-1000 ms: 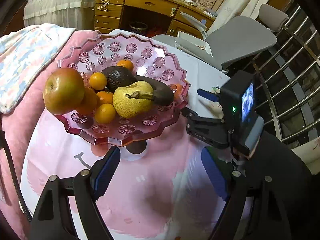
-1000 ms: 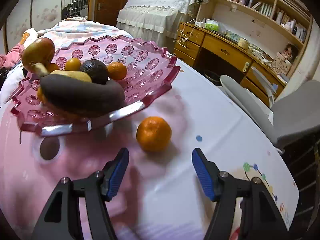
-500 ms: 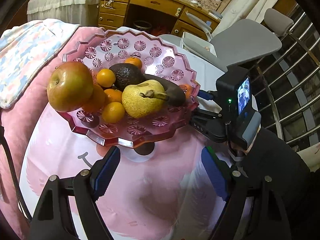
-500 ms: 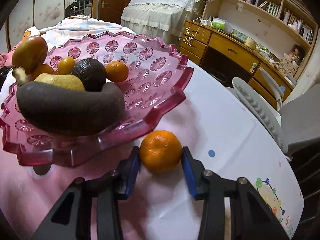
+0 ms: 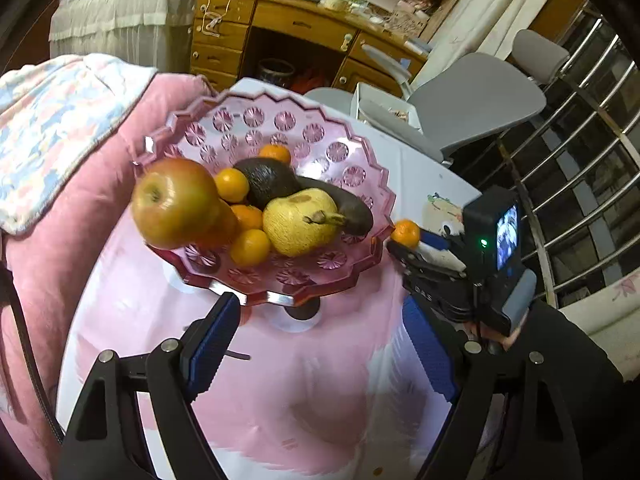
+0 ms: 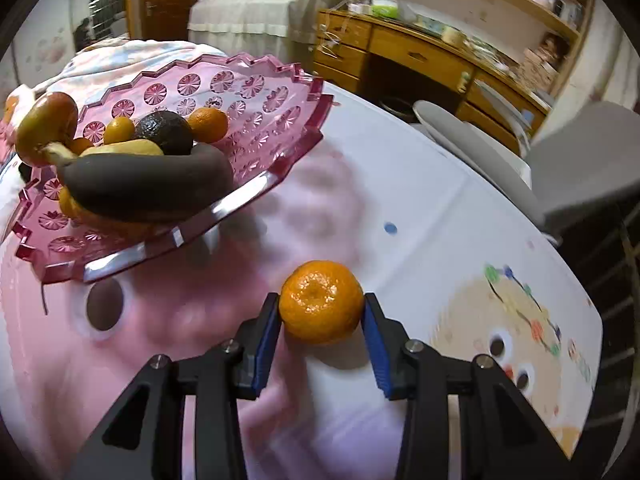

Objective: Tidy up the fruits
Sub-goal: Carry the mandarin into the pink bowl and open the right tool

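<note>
A pink glass fruit bowl (image 5: 340, 152) (image 6: 256, 92) on a stand holds an apple (image 5: 172, 202), a pear (image 5: 298, 222), an avocado (image 5: 266, 180), a dark banana (image 6: 144, 186) and several tangerines. My right gripper (image 6: 322, 320) is shut on a tangerine (image 6: 321, 302) and holds it above the tablecloth, right of the bowl; it also shows in the left wrist view (image 5: 405, 233) beside the bowl's rim. My left gripper (image 5: 320, 352) is open and empty, in front of the bowl's stand.
The table has a pink and white cartoon cloth (image 6: 400, 184). A pink blanket (image 5: 64, 216) lies to the left. A grey chair (image 5: 476, 100) and a wooden desk (image 5: 304, 32) stand behind the table. A metal railing (image 5: 580, 160) is on the right.
My right gripper closed on the tangerine and lifted it off the cloth, away from under the bowl's rim. My left gripper stayed open, shifting slightly nearer the bowl.
</note>
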Demonstrator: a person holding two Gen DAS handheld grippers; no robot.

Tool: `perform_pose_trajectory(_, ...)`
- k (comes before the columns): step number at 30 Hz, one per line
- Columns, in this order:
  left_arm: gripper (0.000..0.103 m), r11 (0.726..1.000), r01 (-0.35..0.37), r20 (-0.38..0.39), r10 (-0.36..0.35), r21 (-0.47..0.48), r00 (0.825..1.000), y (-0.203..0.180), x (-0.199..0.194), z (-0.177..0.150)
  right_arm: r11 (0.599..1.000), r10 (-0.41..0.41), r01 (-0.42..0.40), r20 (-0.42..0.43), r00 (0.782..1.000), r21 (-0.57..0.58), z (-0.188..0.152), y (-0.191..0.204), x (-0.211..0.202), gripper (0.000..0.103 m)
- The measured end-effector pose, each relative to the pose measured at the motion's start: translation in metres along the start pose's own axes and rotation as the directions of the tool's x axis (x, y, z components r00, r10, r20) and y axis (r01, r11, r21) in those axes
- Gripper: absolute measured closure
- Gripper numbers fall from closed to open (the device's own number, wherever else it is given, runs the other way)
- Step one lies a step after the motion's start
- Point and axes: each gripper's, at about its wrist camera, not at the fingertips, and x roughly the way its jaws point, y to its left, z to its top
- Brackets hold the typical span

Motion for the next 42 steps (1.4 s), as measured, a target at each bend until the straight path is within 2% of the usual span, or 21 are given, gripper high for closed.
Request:
perform_pose_trajectory(6, 0.021, 0.999, -0.021, 0.055, 0.019, 0.046, 0.998, 0.038, -0.031, -0.004, 0.991, -0.051, 0.052, -0.013, 0.999, 0.121, -0.003, 0.010, -0.038, 0.063)
perform_pose_trajectory(11, 0.021, 0.998, 0.026, 0.064, -0.030, 0.062, 0.997, 0.072, -0.052, -0.004, 0.976, -0.099, 0.096, 0.008, 0.995, 0.196, 0.006, 0.037, -0.069, 0.063)
perform_pose_trajectory(17, 0.021, 0.987, 0.096, 0.064, -0.105, 0.128, 0.992, 0.094, -0.077, -0.006, 0.955, -0.081, 0.063, 0.051, 0.995, 0.288, 0.025, 0.086, -0.091, 0.063)
perform_pose_trajectory(23, 0.021, 0.976, 0.140, 0.069, -0.154, 0.169, 0.986, 0.114, -0.096, -0.003, 0.945, -0.037, 0.019, 0.050, 0.998, 0.326, 0.040, 0.136, -0.087, 0.062)
perform_pose_trajectory(28, 0.021, 0.974, 0.143, 0.066, -0.157, 0.175, 0.985, 0.126, -0.099, -0.001, 0.943, -0.016, 0.007, 0.025, 1.000, 0.332, 0.049, 0.163, -0.070, 0.062)
perform_pose_trajectory(33, 0.021, 0.973, 0.152, 0.080, -0.168, 0.175, 0.983, 0.131, -0.104, 0.001, 0.930, 0.001, -0.008, 0.018, 1.000, 0.367, 0.055, 0.166, -0.057, 0.061)
perform_pose_trajectory(35, 0.021, 0.972, 0.142, 0.089, -0.161, 0.187, 0.983, 0.128, -0.107, 0.001, 0.922, 0.000, -0.009, 0.024, 1.000, 0.388, 0.056, 0.166, -0.058, 0.058)
perform_pose_trajectory(37, 0.021, 0.971, 0.145, 0.093, -0.165, 0.191, 0.982, 0.123, -0.109, -0.001, 0.918, -0.015, -0.005, 0.046, 0.999, 0.397, 0.054, 0.165, -0.065, 0.046)
perform_pose_trajectory(39, 0.021, 0.971, 0.149, 0.089, -0.168, 0.186, 0.982, 0.117, -0.110, -0.005, 0.914, -0.025, -0.005, 0.070, 0.997, 0.405, 0.050, 0.165, -0.076, 0.044)
perform_pose_trajectory(42, 0.021, 0.972, 0.161, 0.068, -0.175, 0.169, 0.982, 0.104, -0.111, -0.018, 0.899, -0.034, 0.006, 0.057, 0.998, 0.437, 0.034, 0.163, -0.094, 0.043)
